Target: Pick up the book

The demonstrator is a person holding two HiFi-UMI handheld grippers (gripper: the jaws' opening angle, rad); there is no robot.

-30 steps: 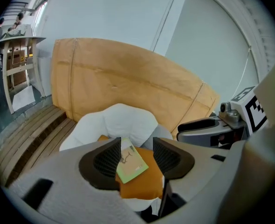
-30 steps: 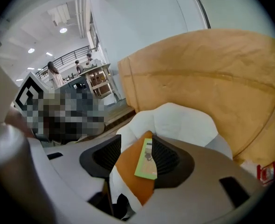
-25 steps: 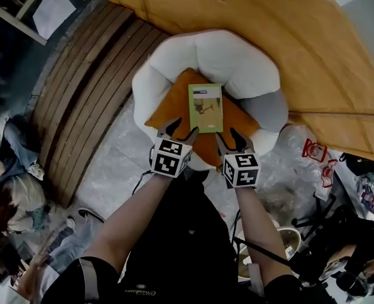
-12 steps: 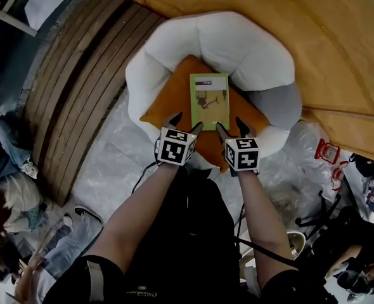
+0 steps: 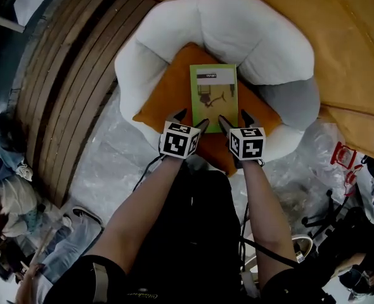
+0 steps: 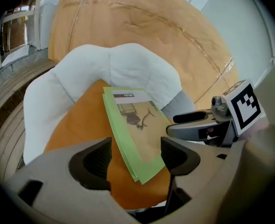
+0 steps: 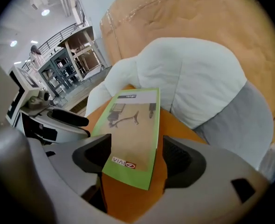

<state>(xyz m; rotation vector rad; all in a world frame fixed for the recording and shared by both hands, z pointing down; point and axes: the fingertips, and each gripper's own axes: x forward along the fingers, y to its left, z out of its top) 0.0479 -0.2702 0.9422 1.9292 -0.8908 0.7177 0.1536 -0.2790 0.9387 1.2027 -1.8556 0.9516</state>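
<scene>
**Jaws open on both sides, book not gripped yet**

Your left gripper has its jaws spread wide. They have just been opening, and the pads press on nothing. Its own view shows the near left corner of the book lined up in the gap, with no contact visible.

The book lies flat, cover up, on the orange cushion in the white chair. Its near edge sits just ahead of both sets of fingertips.

Your right gripper is in the same state. Its jaws are apart and have just been opening. The near edge of the book sits between the pads, and neither pad is closed on it.

My read is that this is the approach step and the grasp hasn't started.

- **Next move:** the book is thin and flat on soft fabric, so get one pad under the near edge and one on the cover, then close.
- **Cushion:** expect it to give, so keep the lower pad from bunching the fabric.
- **Which gripper:** one gripper at a corner may be enough. If you use both, close them together so the book doesn't skew.
</scene>
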